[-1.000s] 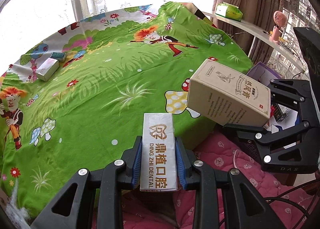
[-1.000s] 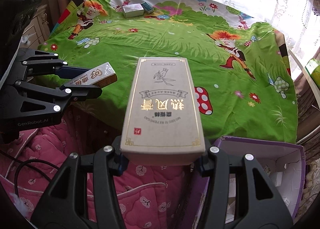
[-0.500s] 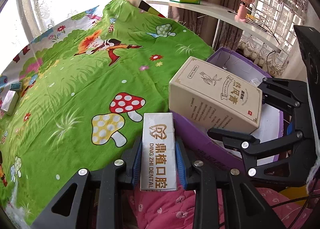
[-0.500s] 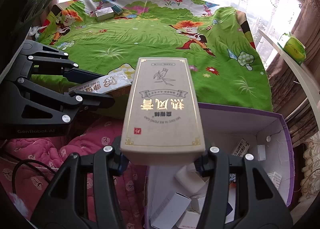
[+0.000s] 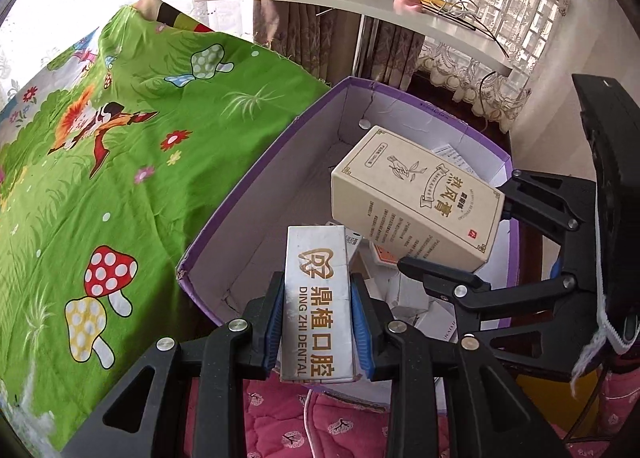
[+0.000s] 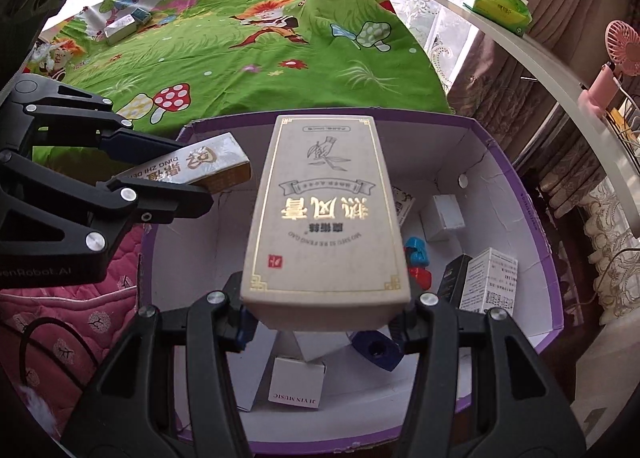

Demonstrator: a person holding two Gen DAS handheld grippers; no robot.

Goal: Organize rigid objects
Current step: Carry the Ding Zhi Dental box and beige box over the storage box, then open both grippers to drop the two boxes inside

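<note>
Left gripper [image 5: 318,322] clamping dental box [image 5: 318,298], right gripper [image 6: 324,318] clamping beige box [image 6: 326,214]; lower into purple bin [image 6: 532,194] centre-frame, release onto bare floor.

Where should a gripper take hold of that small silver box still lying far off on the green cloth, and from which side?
Grip the silver box across its narrow width, pads on its two long side faces, coming down from above. It lies flat on the green cloth. A smaller teal box sits close by one end, so keep to the middle.
</note>
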